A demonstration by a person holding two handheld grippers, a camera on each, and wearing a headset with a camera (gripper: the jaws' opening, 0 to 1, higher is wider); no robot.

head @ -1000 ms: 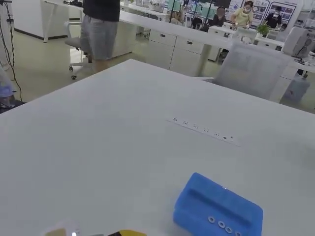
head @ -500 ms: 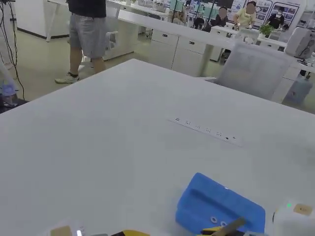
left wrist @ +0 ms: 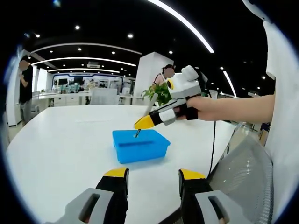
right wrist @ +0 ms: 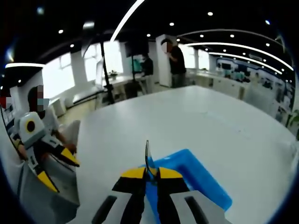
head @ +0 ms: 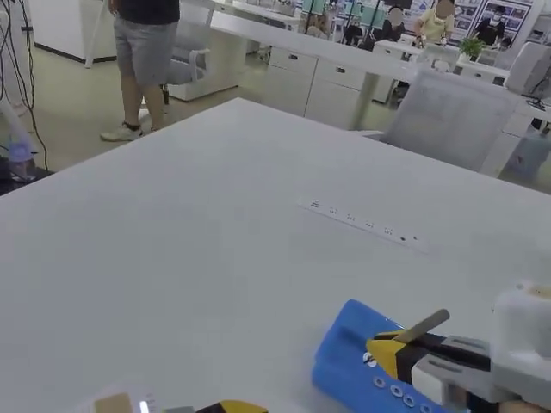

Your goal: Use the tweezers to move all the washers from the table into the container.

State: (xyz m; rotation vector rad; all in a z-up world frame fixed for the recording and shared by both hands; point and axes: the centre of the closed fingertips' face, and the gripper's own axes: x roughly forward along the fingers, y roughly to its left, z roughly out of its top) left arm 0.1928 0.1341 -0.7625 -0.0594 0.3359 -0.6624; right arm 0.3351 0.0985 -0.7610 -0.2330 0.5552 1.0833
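White tabletop (head: 215, 241) in a big office, blue box (head: 340, 361) near its front edge, washers (head: 396, 391) inside, right gripper (right wrist: 150, 173) pinching tweezers (right wrist: 146, 158) over the box, tip maybe touching inside, left gripper (left wrist: 152, 175) spread apart

Near edge of container (head: 338, 360) off-frame, behind the right gripper (head: 376, 347) (washers (head: 396, 391) blurry, perhaps four)

A broad white worktop (head: 172, 241) with a recessed socket strip (head: 366, 225); beyond it a grey mesh chair (head: 448, 116), white desks (head: 318, 82), pale floor (head: 60, 95), ceiling light strips (left wrist: 182, 23).
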